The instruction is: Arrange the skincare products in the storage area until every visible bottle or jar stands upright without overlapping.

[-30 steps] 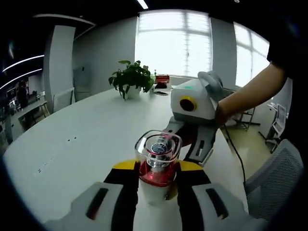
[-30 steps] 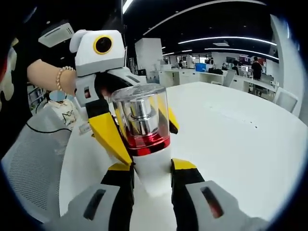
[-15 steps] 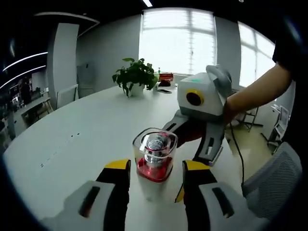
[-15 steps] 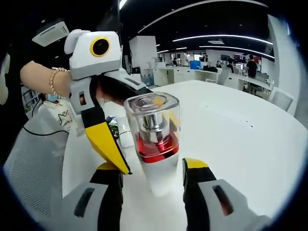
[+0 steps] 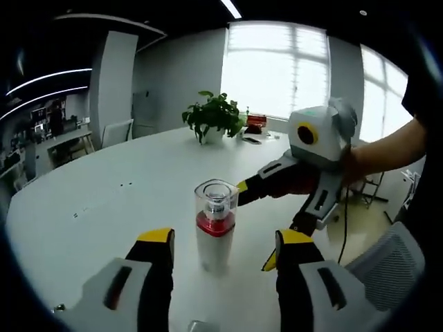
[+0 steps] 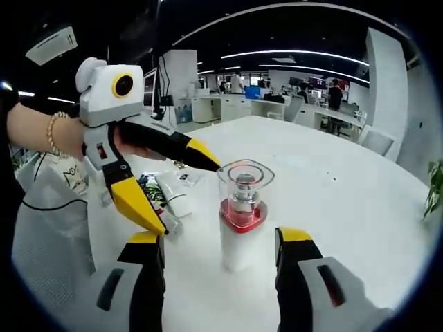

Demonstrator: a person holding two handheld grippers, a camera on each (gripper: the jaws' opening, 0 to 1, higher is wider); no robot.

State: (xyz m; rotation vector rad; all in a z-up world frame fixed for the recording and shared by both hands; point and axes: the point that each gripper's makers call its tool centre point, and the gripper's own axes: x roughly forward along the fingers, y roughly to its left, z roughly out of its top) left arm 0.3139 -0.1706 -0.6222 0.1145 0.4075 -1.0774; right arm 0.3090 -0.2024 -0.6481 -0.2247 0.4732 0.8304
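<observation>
A skincare bottle (image 5: 214,228) with a white body, red collar and clear cap stands upright on the white table (image 5: 104,200). My left gripper (image 5: 223,239) is open, its yellow-tipped jaws a little short of the bottle on either side and not touching it. The right gripper (image 5: 255,223) reaches in from the right beyond the bottle, jaws spread. From the right gripper view the same bottle (image 6: 242,221) stands free between my open right gripper (image 6: 220,237) and the open left gripper (image 6: 187,198), held by a hand with a bracelet.
Small products, a white tube (image 6: 173,194) and a dark packet (image 6: 149,187), lie on the table under the left gripper. A potted plant (image 5: 216,114) sits at the table's far side. Mesh chairs (image 6: 41,228) stand by the table edge.
Both grippers opened and let go of the bottle, then drew back from it. The bottle stays standing upright on the table.
</observation>
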